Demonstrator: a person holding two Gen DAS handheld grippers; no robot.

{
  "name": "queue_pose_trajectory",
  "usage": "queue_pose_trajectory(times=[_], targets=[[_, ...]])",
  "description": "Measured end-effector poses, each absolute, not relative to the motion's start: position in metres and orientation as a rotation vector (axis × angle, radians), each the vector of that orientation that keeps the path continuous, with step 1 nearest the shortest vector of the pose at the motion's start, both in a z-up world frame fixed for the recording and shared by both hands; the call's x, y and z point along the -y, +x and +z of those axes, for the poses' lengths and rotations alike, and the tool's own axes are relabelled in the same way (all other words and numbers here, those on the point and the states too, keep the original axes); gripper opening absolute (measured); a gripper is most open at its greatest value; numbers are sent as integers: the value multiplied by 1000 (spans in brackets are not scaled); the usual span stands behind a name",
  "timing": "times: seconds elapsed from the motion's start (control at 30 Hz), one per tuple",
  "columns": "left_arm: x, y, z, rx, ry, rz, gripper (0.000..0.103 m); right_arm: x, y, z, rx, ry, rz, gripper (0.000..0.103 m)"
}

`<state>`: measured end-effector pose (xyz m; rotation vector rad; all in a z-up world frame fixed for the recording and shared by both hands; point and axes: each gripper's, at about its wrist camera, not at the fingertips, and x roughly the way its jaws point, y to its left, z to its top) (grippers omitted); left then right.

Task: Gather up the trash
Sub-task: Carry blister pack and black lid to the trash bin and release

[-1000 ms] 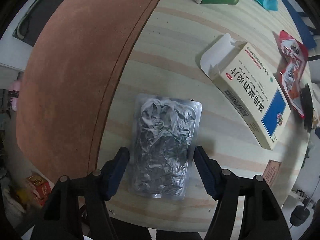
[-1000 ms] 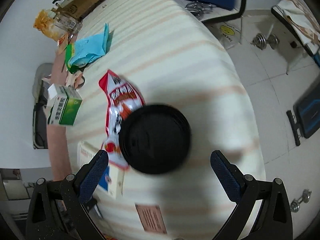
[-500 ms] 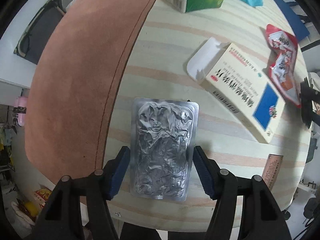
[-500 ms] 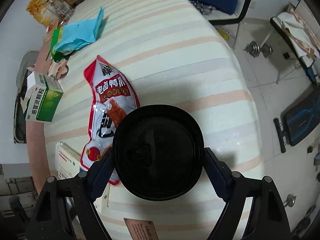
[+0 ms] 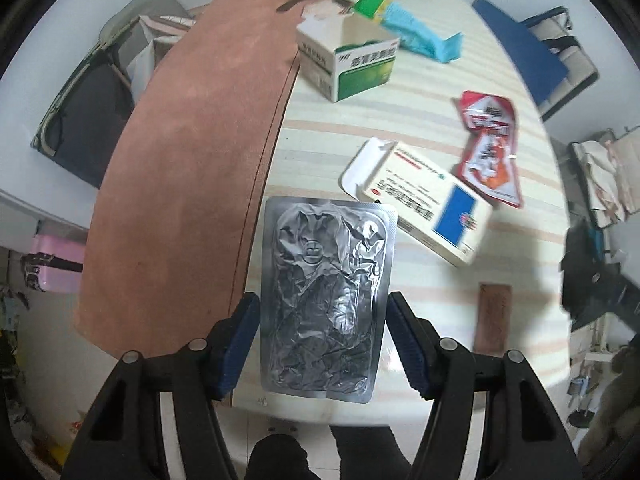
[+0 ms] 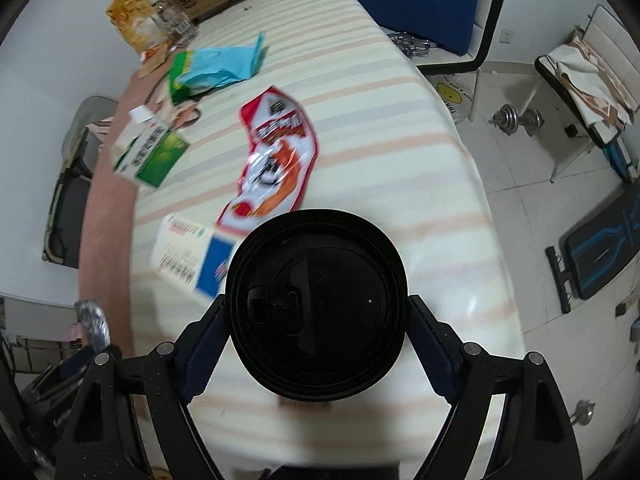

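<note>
Left gripper point(image 5: 322, 344) squeezed foil pack point(image 5: 326, 300); right gripper point(image 6: 318, 340) squeezed black lid point(image 6: 318, 304). Boxes point(image 5: 424, 200), red wrapper point(image 5: 490, 148) at 1 o'clock were left on table point(image 5: 400, 128)

Even indoor light; motion blur; heavy fisheye distortion, dark corners

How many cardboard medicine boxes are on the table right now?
2: the open green-and-white box at the far side near the brown mat, and the white-and-blue box mid-table beside the red snack wrapper. Others may be hidden.
</note>
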<state>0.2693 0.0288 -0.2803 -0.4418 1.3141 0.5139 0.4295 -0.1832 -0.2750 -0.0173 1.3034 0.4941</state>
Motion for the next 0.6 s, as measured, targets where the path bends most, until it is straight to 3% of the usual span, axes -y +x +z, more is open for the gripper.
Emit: queue_pose_trajectory(times=[0.37, 0.6], targets=[[-2, 154, -262, -1299, -473, 303, 62, 224, 250, -257, -1298, 91, 461, 86], [16, 70, -352, -1493, -581, 239, 62, 243, 143, -354, -1482, 139, 401, 86]])
